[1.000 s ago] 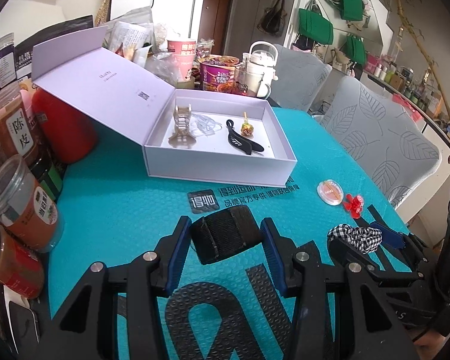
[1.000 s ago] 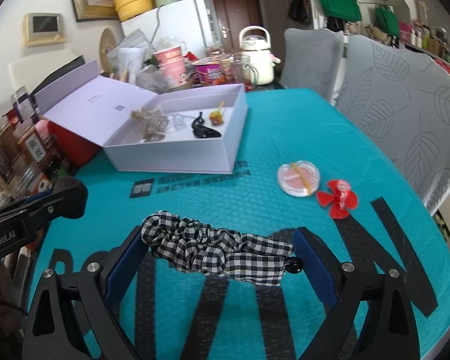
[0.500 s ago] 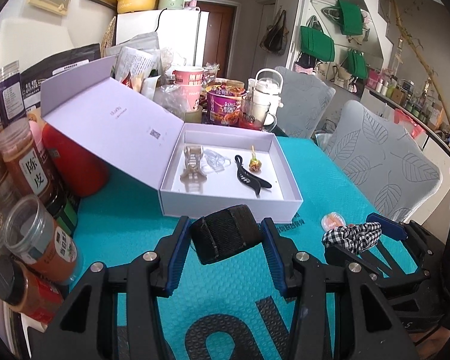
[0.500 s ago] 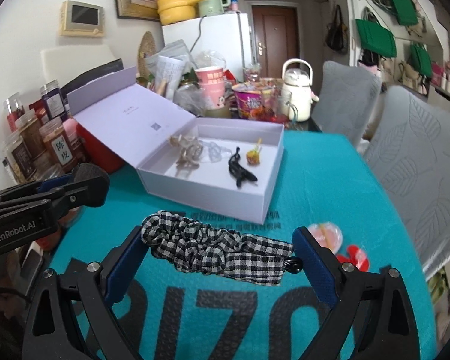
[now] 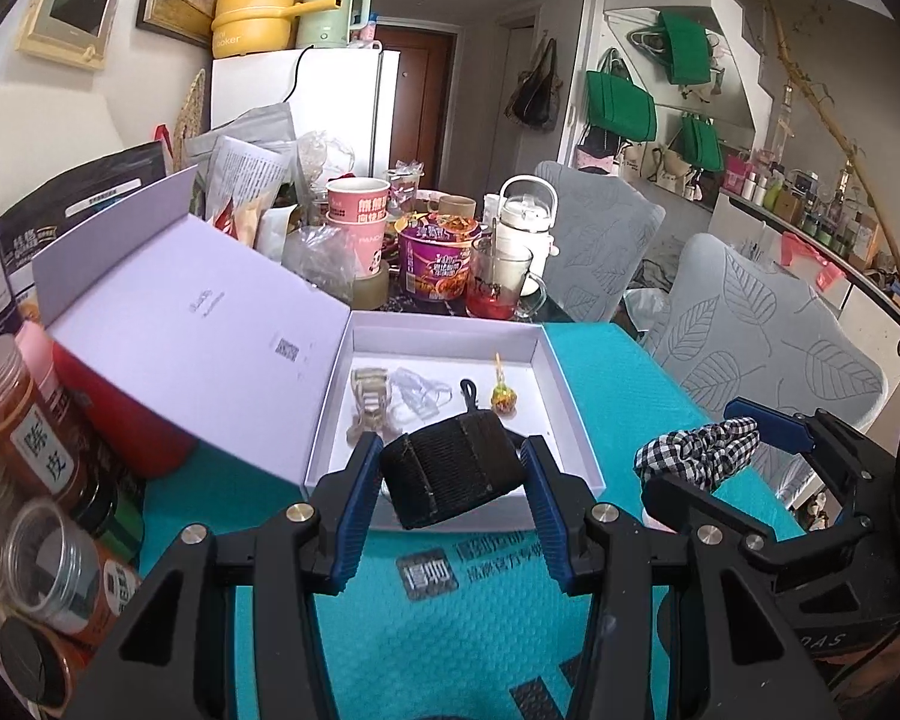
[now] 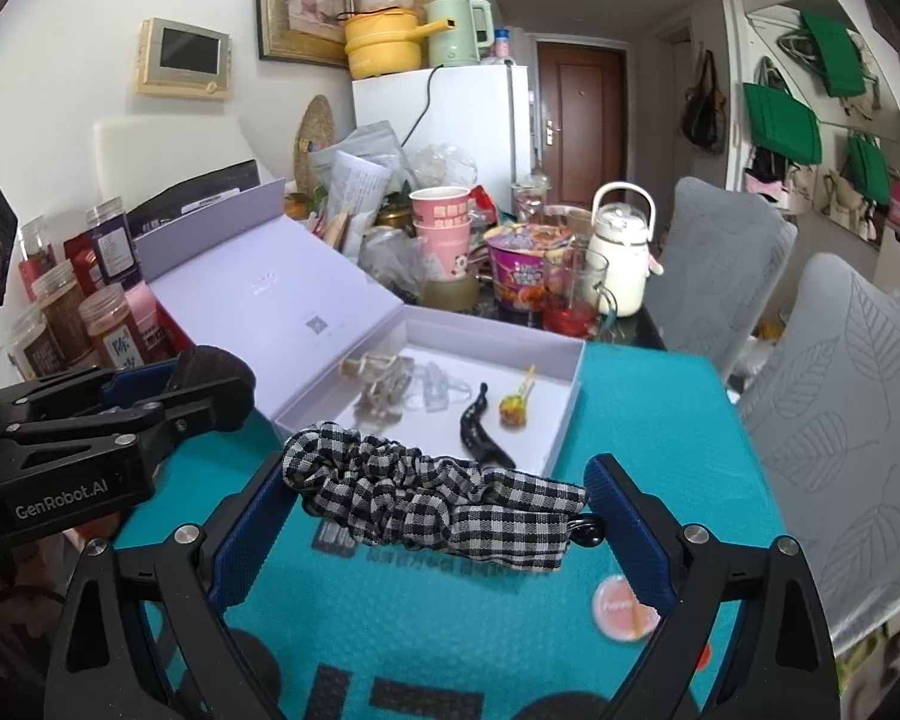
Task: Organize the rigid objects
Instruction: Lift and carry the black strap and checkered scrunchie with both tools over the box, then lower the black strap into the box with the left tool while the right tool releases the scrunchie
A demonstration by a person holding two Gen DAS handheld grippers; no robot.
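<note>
My left gripper (image 5: pixel 450 468) is shut on a black elastic band (image 5: pixel 450 471), held above the near edge of the open white box (image 5: pixel 570 396). My right gripper (image 6: pixel 438 510) is shut on a black-and-white checked scrunchie (image 6: pixel 426 495), held just in front of the box (image 6: pixel 561 426). The box holds a beige hair claw (image 5: pixel 366 402), a clear clip (image 5: pixel 417 393), a black clip (image 6: pixel 480 426) and a small lollipop-shaped pin (image 6: pixel 513 405). The right gripper and scrunchie (image 5: pixel 699 450) show at the right of the left wrist view.
The teal mat (image 5: pixel 450 630) covers the table. A pink round compact (image 6: pixel 624 606) lies on the mat at the near right. Spice jars (image 5: pixel 24 420) crowd the left edge. Cups, a noodle bowl (image 5: pixel 441 261) and a white kettle (image 5: pixel 525 228) stand behind the box. Grey chairs (image 5: pixel 768 330) stand to the right.
Both grippers have risen and moved forward toward the box with their items. The left one now hangs over the box's near edge.
</note>
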